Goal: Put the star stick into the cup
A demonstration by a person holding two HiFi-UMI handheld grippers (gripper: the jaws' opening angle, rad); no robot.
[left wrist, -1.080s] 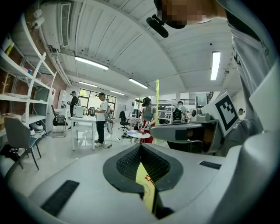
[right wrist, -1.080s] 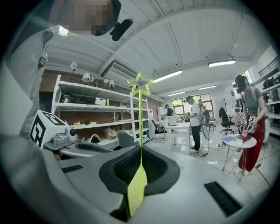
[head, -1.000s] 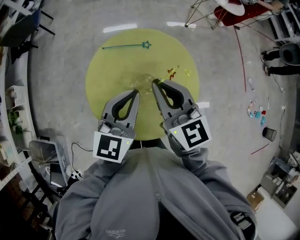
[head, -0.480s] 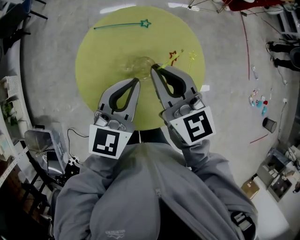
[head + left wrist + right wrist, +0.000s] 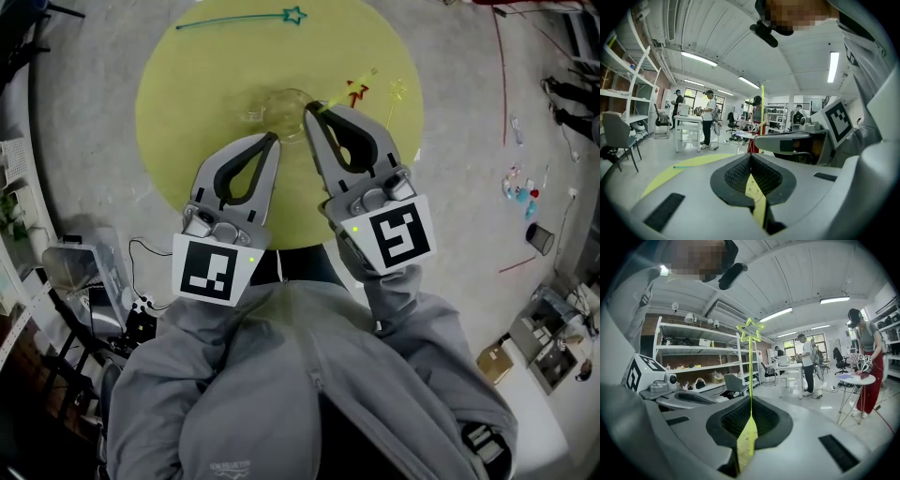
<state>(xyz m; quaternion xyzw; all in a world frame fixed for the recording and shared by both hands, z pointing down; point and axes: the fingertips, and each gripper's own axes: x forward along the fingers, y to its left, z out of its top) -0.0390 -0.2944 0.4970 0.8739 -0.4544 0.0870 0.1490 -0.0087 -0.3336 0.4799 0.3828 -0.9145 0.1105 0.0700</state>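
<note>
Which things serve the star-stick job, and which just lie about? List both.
Job: yellow star stick, clamped in the right gripper; clear cup.
Lying about: teal star stick and red star stick on the yellow table.

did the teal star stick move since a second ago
No. The teal star stick lies at the same far edge of the yellow table, beyond the cup; only the view shifted.
</note>
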